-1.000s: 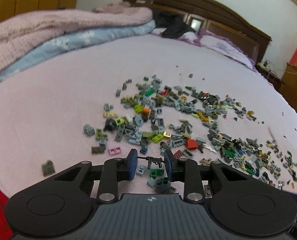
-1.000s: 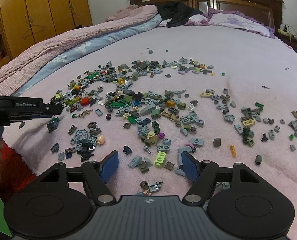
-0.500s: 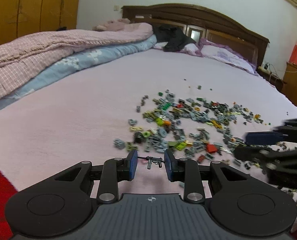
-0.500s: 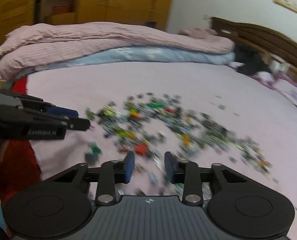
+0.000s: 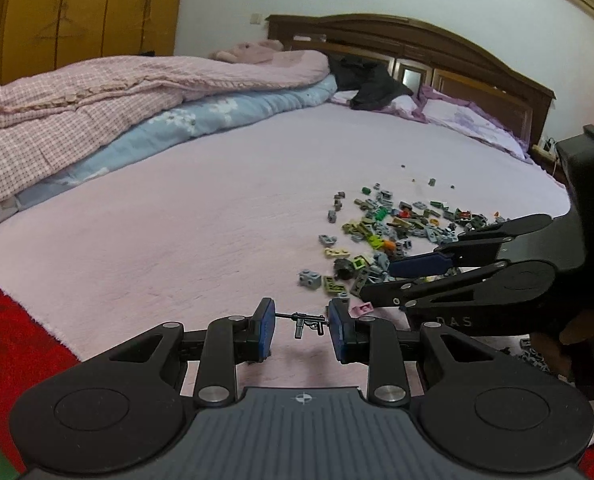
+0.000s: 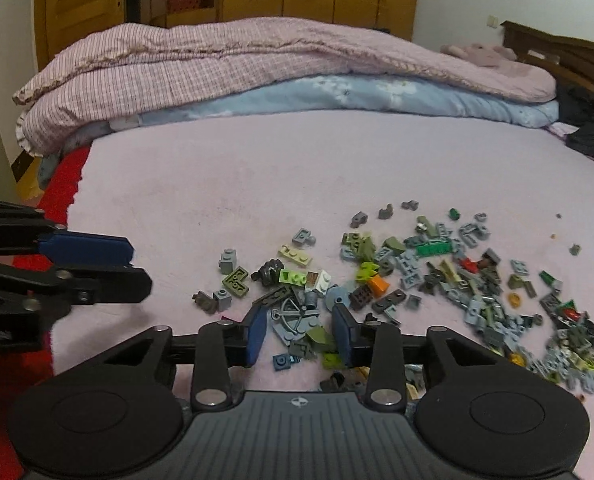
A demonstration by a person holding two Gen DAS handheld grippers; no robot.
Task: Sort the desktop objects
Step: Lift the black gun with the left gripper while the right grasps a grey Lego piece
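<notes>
The left gripper (image 5: 301, 326) has its jaws pinched on a tiny black toy gun (image 5: 307, 322), held crosswise above the pink bedsheet (image 5: 201, 216). The right gripper (image 6: 300, 330) has narrow jaws with a gap between them, low over a grey wheel-shaped piece (image 6: 293, 316); whether they touch it is unclear. A scattered pile of small bricks (image 6: 437, 276) lies on the bed beyond, its right part blurred. In the left view the right gripper hides some bricks; raised letters "DAS" (image 5: 454, 321) show on it, the remainder cut off. Folded quilts (image 6: 257, 64) lie behind.
</notes>
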